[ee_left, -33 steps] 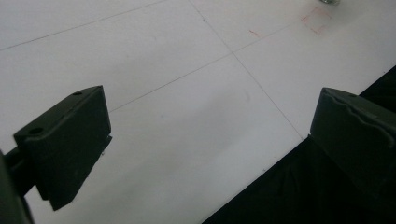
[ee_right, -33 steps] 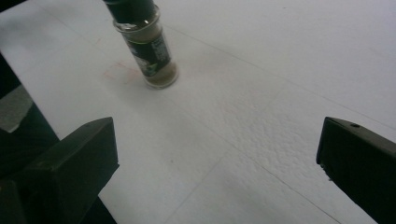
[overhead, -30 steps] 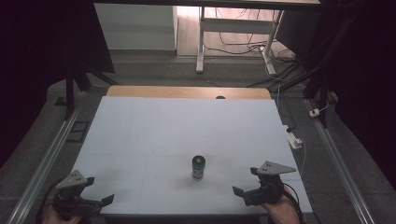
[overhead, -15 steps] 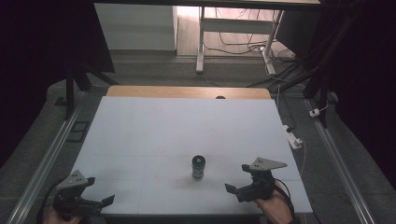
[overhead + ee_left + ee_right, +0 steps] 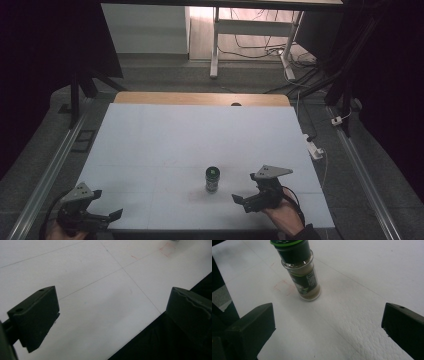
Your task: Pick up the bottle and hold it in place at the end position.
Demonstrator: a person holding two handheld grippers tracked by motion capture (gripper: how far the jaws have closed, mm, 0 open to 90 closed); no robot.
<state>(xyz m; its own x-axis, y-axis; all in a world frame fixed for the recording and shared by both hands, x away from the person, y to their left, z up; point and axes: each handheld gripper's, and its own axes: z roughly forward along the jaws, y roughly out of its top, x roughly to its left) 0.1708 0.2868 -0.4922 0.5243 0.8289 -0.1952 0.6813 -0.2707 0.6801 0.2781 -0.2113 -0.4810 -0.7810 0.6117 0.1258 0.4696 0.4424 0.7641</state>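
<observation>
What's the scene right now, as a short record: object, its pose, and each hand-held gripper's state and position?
object: spice jar with dark cap, brown contents
pose: upright on the white table, near its front edge
right hand-held gripper: open, empty, just right of the jar, jaws aimed at it, not touching
left hand-held gripper: open, empty, at the table's front left corner, far from the jar
marks: faint red square outline beside the jar

A small clear glass spice jar (image 5: pixel 212 180) (image 5: pixel 301 272) with a dark cap edged in green is standing upright on my white table (image 5: pixel 165 145), toward the near edge. It is holding brownish powder and wearing a dark printed label, sitting apart, touching nothing else.
</observation>
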